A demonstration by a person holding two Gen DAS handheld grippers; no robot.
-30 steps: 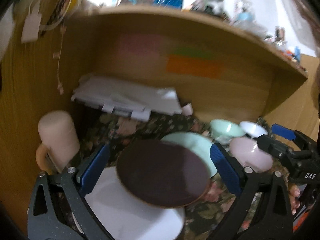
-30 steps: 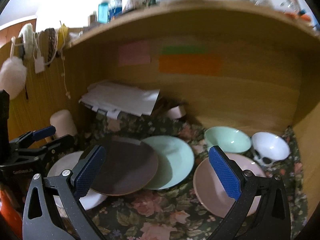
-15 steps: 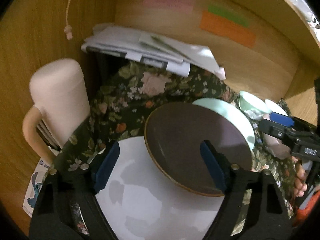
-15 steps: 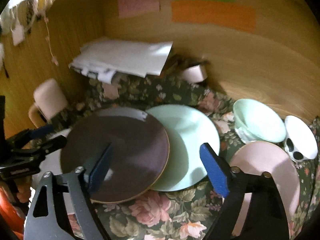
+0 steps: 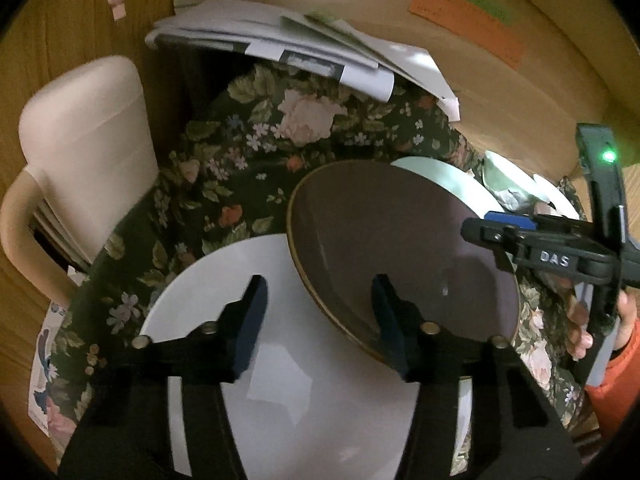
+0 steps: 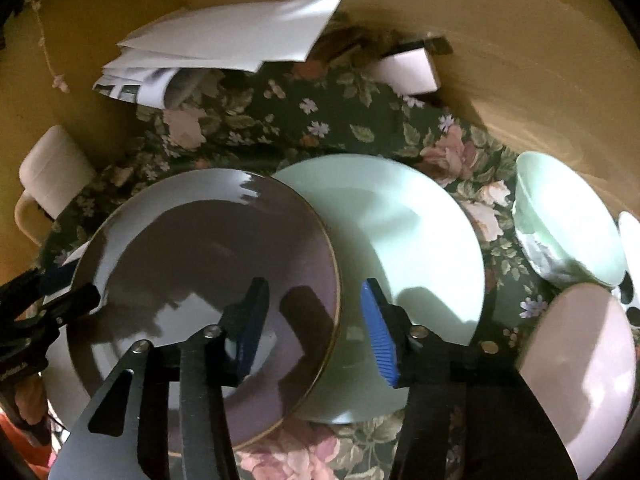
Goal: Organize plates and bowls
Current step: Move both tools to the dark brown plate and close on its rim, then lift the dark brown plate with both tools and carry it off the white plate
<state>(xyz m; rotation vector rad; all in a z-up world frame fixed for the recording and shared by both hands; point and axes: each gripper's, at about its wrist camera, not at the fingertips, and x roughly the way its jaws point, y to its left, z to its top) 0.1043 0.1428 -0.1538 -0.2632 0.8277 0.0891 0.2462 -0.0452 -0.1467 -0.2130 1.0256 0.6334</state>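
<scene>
A dark brown plate (image 5: 400,252) overlaps a white plate (image 5: 256,320) on its left and a mint green plate (image 6: 400,248) on its right, all on a floral cloth. My left gripper (image 5: 316,320) is open, its fingers astride the brown plate's left rim above the white plate. My right gripper (image 6: 312,320) is open, its fingers astride the brown plate's (image 6: 208,280) right rim where it overlaps the green plate. A mint bowl (image 6: 568,224), a pink plate (image 6: 580,368) and a white bowl (image 6: 632,240) lie to the right.
The plates sit in a wooden alcove. A cream mug (image 5: 84,152) stands at the left wall. A stack of papers (image 5: 304,44) lies at the back, with a small white box (image 6: 408,72) beside it. Coloured notes (image 5: 464,20) are stuck on the back wall.
Both grippers have moved forward and down toward the plates and narrowed. Their fingers now straddle the brown plate's rims. The plates have not moved.
</scene>
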